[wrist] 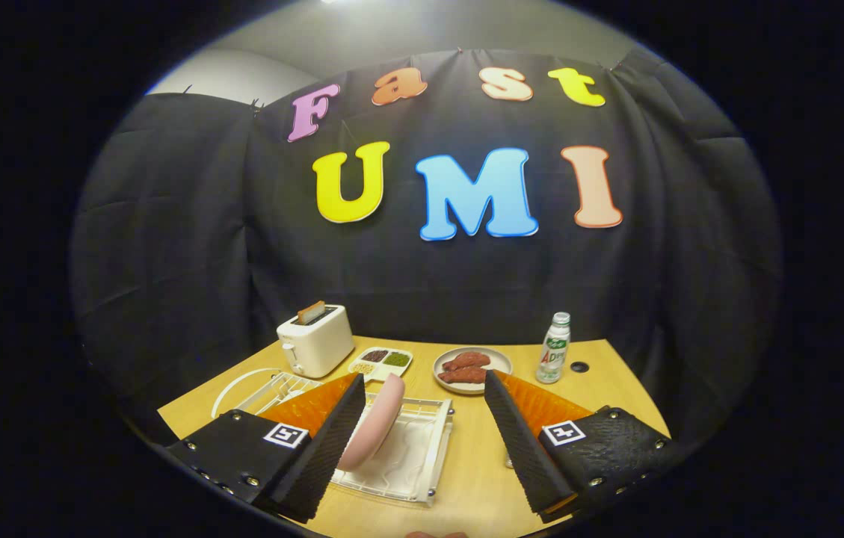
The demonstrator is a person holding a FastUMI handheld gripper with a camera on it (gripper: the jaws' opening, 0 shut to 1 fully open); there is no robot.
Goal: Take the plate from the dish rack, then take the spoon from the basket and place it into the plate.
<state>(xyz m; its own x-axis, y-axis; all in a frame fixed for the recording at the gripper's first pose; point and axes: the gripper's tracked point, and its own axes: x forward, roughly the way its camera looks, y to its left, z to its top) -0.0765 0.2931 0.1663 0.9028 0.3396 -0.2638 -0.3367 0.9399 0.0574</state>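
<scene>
A pink plate (379, 423) stands on edge in the white dish rack (413, 456) on the wooden table. It sits between my fingers, close against the left one. My gripper (422, 418) hovers above the rack, open wide, with nothing touching both fingers. The left finger (332, 437) and the right finger (520, 441) are black ribbed wedges with orange backs. A white wire basket (272, 388) lies behind the left finger, which partly hides it. I cannot make out a spoon in it.
A white toaster (315, 340) with a slice in it stands at the back left. Beside it lie a small divided dish (381, 362), a plate of red food (471, 368) and a bottle (554, 348). A dark hole (579, 367) marks the table's right side.
</scene>
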